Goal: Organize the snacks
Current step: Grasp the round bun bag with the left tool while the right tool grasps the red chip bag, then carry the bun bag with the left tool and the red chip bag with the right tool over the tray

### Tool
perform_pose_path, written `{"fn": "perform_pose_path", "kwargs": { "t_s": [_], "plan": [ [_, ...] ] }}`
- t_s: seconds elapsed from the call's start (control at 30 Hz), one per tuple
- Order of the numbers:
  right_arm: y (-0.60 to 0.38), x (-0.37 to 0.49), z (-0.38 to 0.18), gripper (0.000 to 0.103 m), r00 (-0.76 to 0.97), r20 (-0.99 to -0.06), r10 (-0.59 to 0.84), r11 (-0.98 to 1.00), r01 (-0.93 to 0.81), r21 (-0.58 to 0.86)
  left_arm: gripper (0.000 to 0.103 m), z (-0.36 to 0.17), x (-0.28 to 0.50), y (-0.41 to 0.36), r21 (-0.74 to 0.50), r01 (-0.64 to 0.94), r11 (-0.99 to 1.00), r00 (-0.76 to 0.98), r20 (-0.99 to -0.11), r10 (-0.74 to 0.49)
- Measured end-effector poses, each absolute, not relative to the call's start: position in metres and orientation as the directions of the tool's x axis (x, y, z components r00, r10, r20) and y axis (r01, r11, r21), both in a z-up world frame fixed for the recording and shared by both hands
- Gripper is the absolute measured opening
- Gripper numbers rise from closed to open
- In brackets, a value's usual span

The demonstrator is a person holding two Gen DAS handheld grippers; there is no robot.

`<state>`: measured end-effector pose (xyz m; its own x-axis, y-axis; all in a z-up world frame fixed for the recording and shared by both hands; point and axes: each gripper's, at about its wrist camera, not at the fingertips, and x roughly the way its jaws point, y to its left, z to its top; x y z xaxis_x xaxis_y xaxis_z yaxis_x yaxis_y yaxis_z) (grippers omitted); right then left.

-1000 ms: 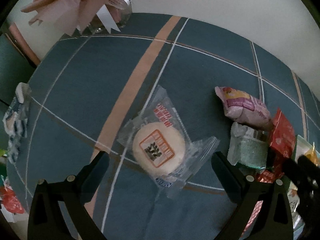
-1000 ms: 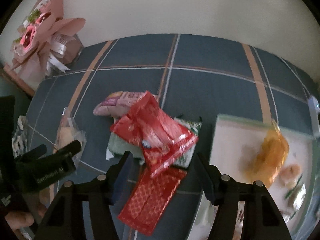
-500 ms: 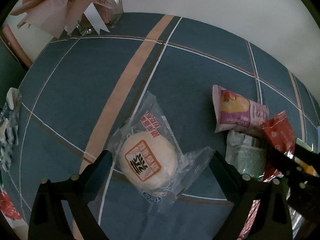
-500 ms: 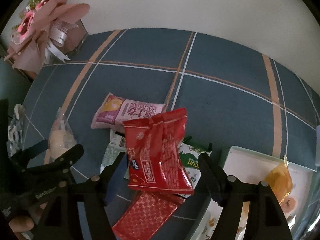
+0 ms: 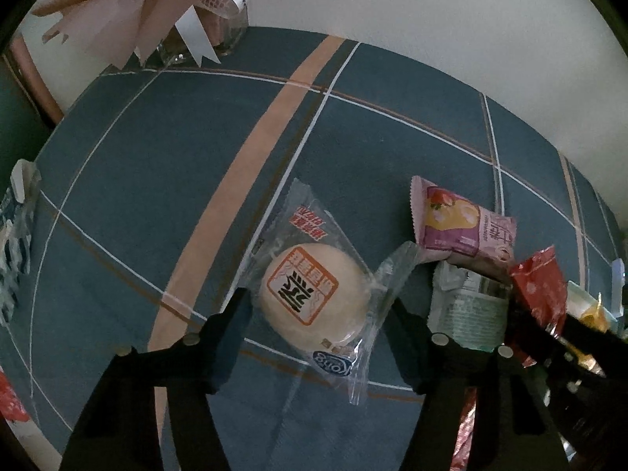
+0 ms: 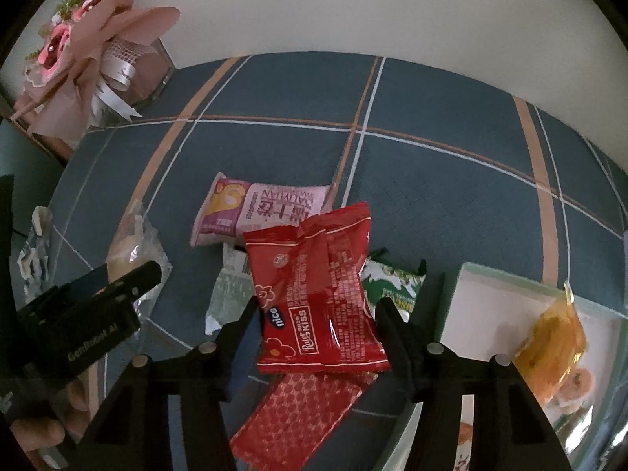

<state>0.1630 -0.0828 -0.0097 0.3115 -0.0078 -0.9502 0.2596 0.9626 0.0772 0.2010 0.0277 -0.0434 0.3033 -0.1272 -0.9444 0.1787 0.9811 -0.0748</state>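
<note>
Round bun packet point(image 5: 314, 298): lies flat on the checked blue surface point(image 5: 157, 165), between the two jaws of the left claw; a soft pale cake inside a loose clear wrapper with a red stamp print.
How the bun should handle: light and squashy, I judge; the film looks slick and crinkly, so a pinch on the wrapper's flap alone could slip. Better to take it across the cake's middle, gently, so it does not crush.
Left claw point(image 5: 318, 316): jaws partly apart and just now closing in on the bun; the right jaw touches the wrapper's loose edge, the left stands just beside the cake, so no firm clamp yet.
Red packet point(image 6: 318, 294): raised above the pile, clamped at its lower edges by the right claw; puffy foil, probably light, glossy and slippery.
Right claw point(image 6: 318, 327): jaws have just drawn closer and press both sides of the red packet.
Pile below: pink packet point(image 6: 263, 208) far, patterned red sachet point(image 6: 302, 408) near, green packet point(image 6: 392, 286) to the right.
White tray point(image 6: 490, 306): near right, holding an orange packet point(image 6: 553, 337); likely the place for sorted snacks.
</note>
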Motion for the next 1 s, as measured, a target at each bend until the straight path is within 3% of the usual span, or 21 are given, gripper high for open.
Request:
{"fn": "perform_pose_path", "kwargs": {
  "t_s": [0.6, 1.0],
  "plan": [
    [-0.084, 0.105, 0.001, 0.061, 0.345, -0.937, 0.058, 0.907, 0.373, 0.193, 0.067, -0.012, 0.148, 0.007, -0.082, 0.231, 0.969, 0.320, -0.934, -0.156],
    [-0.112, 0.043, 0.032, 0.061, 0.376, -0.927, 0.003, 0.849, 0.489, 0.201, 0.067, 0.037, 0.109, -0.040, -0.100, 0.358, 0.928, 0.399, -0.882, -0.249]
  ]
}}
